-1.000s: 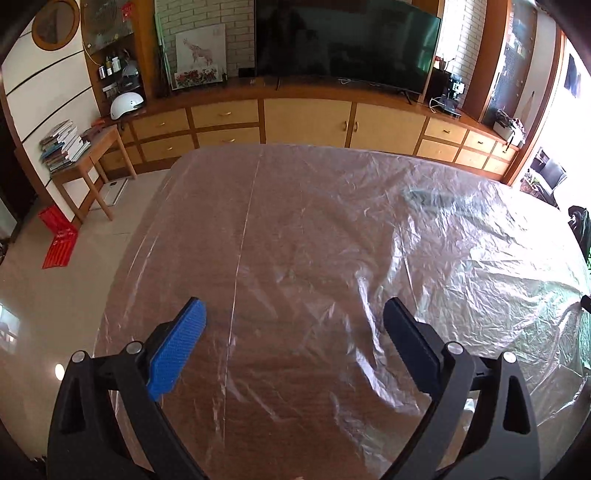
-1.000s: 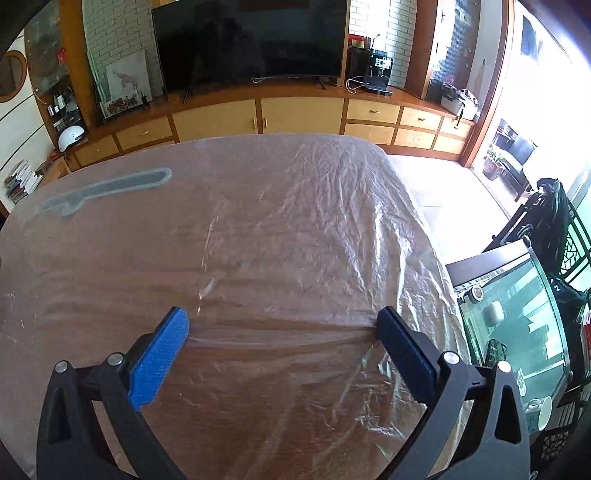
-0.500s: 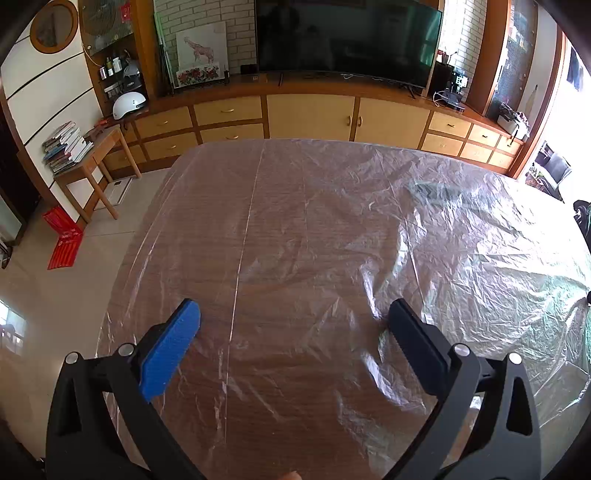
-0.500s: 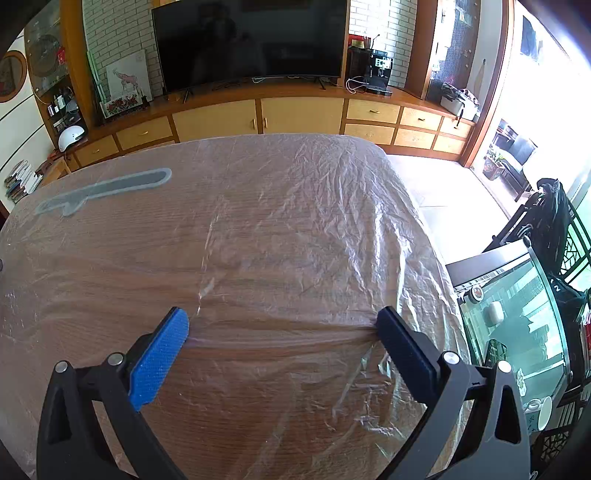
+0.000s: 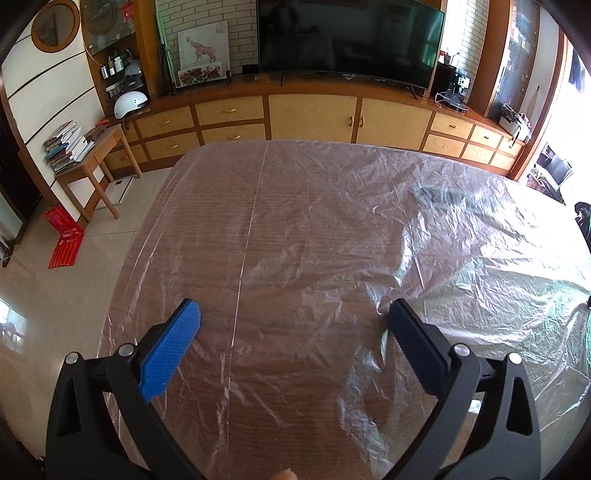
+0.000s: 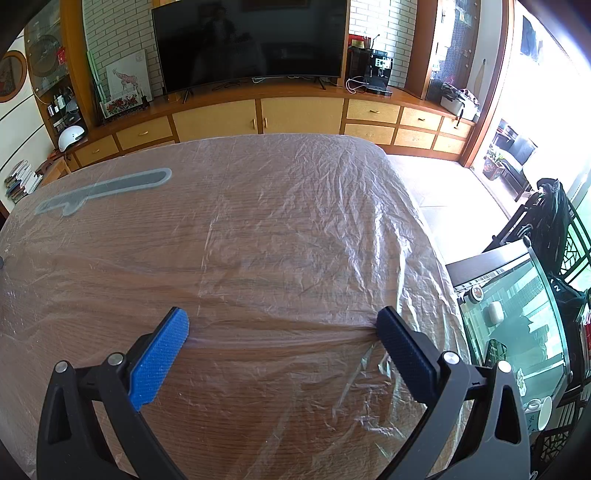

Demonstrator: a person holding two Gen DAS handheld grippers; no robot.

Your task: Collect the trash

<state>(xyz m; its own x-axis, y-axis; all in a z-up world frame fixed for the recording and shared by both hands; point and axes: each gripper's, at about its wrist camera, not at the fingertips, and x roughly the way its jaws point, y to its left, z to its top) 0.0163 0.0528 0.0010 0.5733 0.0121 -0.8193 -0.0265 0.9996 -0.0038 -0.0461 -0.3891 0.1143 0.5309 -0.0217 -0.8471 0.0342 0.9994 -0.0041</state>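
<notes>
Left gripper (image 5: 293,314): black plastic frame w/ triangular cut-outs, silver screws at the pivots, two fingers (image 5: 168,352) faced w/ blue textured pads. Right gripper (image 6: 282,323): same build, black arms, silver screws, blue ribbed fingers (image 6: 157,356).

Readable text: none.
Red bag (image 5: 65,240), far left floor: markings too small.
Red sign (image 5: 128,6), far cabinet: blurred.

The left tool (image 5: 293,314) hangs spread over wrinkled plastic sheet (image 5: 332,221), possibly touching it.
</notes>
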